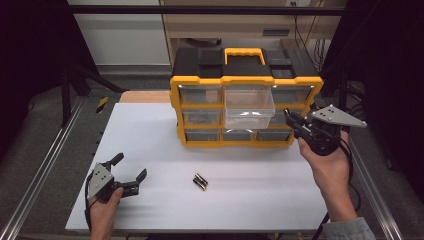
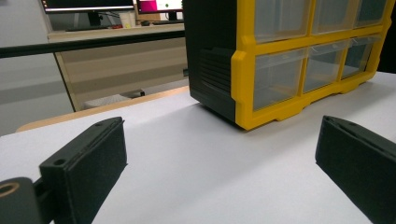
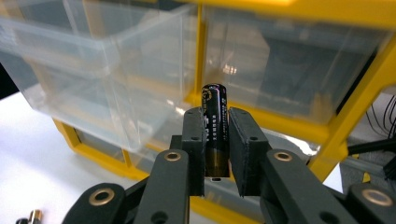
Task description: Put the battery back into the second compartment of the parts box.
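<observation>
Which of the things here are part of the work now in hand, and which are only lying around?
In the work:
- battery, clamped upright in the right gripper
- pulled-out clear drawer of the yellow organizer
- two batteries on the table, probably next

Lying about:
- left gripper, open and idle on the white table
- monitors and desk in the background

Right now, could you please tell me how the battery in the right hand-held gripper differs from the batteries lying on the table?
The held battery stands upright, clamped between the right hand-held gripper's pads beside the pulled-out drawer; the table batteries lie flat, untouched. It is single; they lie as a pair, side by side. All look dark with gold ends.
</observation>
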Tool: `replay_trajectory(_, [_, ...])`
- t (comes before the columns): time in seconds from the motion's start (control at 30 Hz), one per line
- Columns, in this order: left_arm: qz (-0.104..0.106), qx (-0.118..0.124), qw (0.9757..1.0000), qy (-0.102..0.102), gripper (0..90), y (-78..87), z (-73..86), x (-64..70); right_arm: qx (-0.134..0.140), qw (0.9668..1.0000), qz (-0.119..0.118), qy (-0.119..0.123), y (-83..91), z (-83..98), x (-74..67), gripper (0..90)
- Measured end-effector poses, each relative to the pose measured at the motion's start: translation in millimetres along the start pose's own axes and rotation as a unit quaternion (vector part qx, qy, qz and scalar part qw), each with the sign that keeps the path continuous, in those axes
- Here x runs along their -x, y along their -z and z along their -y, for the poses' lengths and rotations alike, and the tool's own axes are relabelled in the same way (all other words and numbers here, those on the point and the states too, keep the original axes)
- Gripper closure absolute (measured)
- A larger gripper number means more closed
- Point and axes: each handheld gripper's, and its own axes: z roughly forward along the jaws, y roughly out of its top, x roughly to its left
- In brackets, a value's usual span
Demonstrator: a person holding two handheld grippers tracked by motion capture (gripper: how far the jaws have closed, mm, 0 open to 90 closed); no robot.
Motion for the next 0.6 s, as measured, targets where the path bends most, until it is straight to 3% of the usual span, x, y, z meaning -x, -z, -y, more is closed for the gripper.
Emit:
replay_trajectory(0.3, [0.000,0.000,1.0000,-0.001,1.6,-0.1,0.0,0.1,0.028,0.9995,-0.013,0.013,6.7,-27.6,-7.5,77.0])
replay_trajectory(0.6, [0.000,-0.001,1.0000,-0.001,1.6,-0.4,0.2,0.0,0.038,0.9985,-0.030,0.026,5.6,-52.1,-17.3,77.0])
